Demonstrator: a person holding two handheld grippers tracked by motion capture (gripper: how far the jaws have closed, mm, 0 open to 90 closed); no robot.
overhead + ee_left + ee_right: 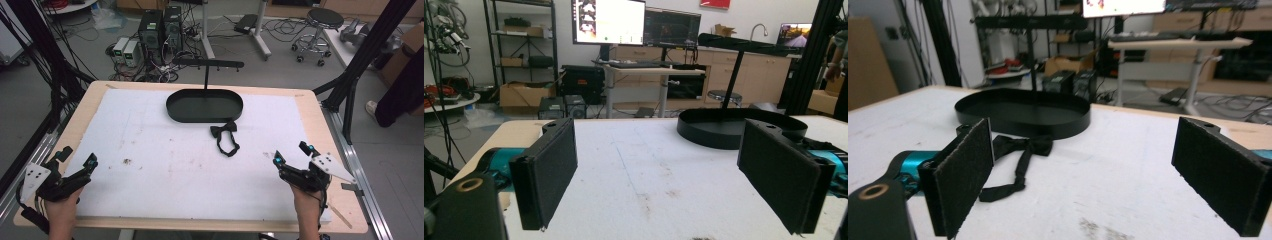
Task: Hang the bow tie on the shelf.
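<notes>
On our white mat, bow tie by black tray, L gripper & R gripper jaws wide apart, nothing held.

Left gripper sat low at the near left, jaws wide apart, nothing between them. Right gripper mirrored it at the near right, jaws fully spread and empty. Both forearms came in from the bottom edge.

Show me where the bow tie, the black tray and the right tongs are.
bow tie (223, 131), high view, its knot.
black tray (172, 111), high view, its left rim.
right tongs (292, 153), high view, midway between the tips.
</notes>
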